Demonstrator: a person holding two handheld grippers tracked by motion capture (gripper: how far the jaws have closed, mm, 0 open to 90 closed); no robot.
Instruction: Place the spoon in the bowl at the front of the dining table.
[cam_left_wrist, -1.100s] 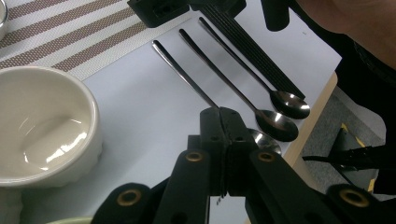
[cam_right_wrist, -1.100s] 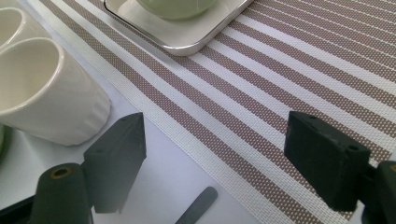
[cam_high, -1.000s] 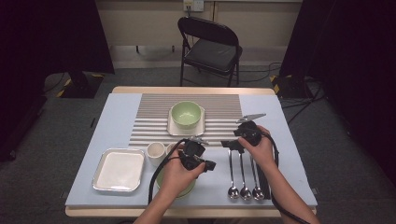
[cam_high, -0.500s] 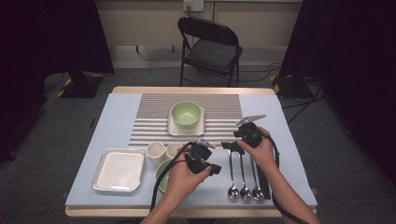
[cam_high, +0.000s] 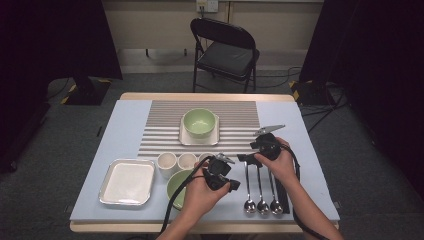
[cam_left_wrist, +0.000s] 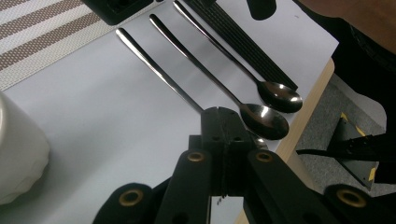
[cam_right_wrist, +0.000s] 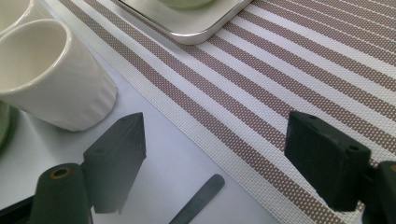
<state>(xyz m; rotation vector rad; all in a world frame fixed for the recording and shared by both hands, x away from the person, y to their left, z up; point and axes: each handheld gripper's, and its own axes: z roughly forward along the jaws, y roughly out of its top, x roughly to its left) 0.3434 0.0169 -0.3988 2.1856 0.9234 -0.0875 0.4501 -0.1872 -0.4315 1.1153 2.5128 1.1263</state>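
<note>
Three metal spoons (cam_high: 261, 204) lie side by side near the table's front edge, handles pointing away. My left gripper (cam_high: 234, 186) is shut with nothing visible in it. In the left gripper view its closed tips (cam_left_wrist: 223, 114) hover over the nearest spoon (cam_left_wrist: 159, 70) and hide that spoon's bowl. The other two spoon bowls (cam_left_wrist: 264, 120) show beyond. My right gripper (cam_high: 244, 158) stands open at the spoons' handle ends. In the right gripper view (cam_right_wrist: 224, 158) one handle tip (cam_right_wrist: 198, 201) lies between its fingers, untouched.
A green bowl (cam_high: 199, 121) sits on a square plate (cam_high: 216, 140) on the striped mat (cam_high: 235, 112). Three white cups (cam_high: 166, 163) stand in a row, beside a metal tray (cam_high: 127, 181) and a green dish (cam_high: 176, 184). A black ribbed strip (cam_high: 281, 192) lies right of the spoons.
My left hand has moved its shut gripper rightward toward the spoons, uncovering two more white cups. The right gripper has stayed in place and open.
</note>
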